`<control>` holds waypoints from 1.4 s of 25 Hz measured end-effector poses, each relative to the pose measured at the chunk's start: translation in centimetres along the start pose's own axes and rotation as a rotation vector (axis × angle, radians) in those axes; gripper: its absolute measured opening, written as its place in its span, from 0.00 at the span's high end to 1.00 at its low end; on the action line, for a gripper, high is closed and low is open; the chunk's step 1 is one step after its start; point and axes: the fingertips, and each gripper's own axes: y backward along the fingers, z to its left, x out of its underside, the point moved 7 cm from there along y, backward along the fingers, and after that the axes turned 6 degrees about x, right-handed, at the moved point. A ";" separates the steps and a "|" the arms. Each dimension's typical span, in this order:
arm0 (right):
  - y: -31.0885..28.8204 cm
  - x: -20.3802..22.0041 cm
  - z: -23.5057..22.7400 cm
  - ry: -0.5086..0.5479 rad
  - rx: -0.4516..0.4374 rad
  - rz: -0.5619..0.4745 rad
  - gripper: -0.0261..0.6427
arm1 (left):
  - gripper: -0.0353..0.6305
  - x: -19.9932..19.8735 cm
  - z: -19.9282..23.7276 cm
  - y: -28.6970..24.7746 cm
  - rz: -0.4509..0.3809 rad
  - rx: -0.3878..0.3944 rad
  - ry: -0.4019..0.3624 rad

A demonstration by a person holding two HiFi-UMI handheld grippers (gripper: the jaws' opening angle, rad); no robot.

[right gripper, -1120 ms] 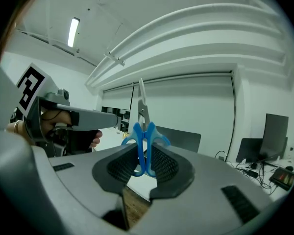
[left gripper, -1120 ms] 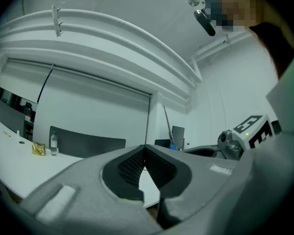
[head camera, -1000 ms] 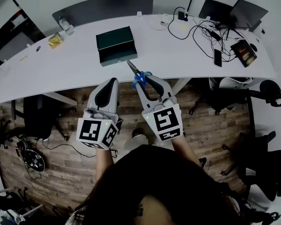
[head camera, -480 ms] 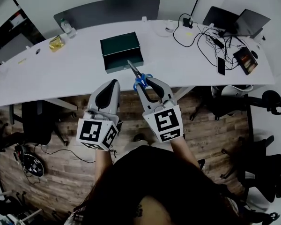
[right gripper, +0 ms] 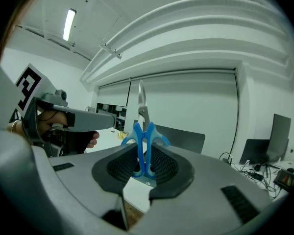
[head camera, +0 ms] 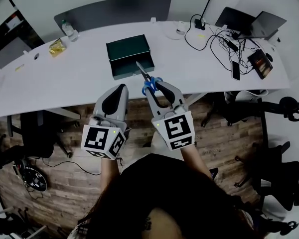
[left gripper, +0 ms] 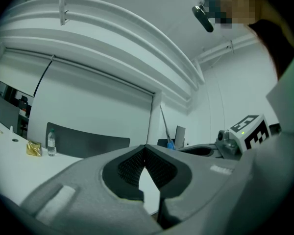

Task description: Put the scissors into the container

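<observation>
Right gripper: jaws closed on the blue handles of the scissors. In the right gripper view the pads press on both handle loops, and the closed blades stand straight up out of the grip.

Left gripper: jaws narrow, tips together, nothing between them in the left gripper view. It is level with the right gripper and just left of it, at frame centre.

Scissors position (head view): centre of frame, over the near edge of the white table. The blades point toward the upper left. The tip overlaps the lower right edge of the container. Contact between tip and container cannot be told.

Container: dark green box, upper centre of frame, on the table, just above both grippers. Its inside is dark, and its contents cannot be made out.

Other items: bottle and yellow packet at upper left; cables at upper right.
</observation>
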 end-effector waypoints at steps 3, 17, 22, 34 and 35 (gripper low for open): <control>-0.5 0.1 -0.3 0.003 0.001 0.005 0.83 | 0.93 0.1 0.3 -0.5 0.003 0.007 0.000; -5.4 0.3 -2.5 -0.002 -0.034 0.008 0.83 | 0.93 0.2 3.1 -4.0 0.016 -0.019 -0.011; -7.8 0.7 -3.8 0.004 -0.047 0.026 0.83 | 0.93 0.2 4.8 -6.1 0.016 -0.036 -0.010; -13.3 0.8 -6.1 0.030 -0.105 0.055 0.83 | 0.93 -0.2 8.4 -9.6 0.017 -0.086 -0.006; -13.8 0.9 -6.3 0.036 -0.110 0.058 0.83 | 0.93 -0.2 8.6 -9.9 0.018 -0.089 -0.006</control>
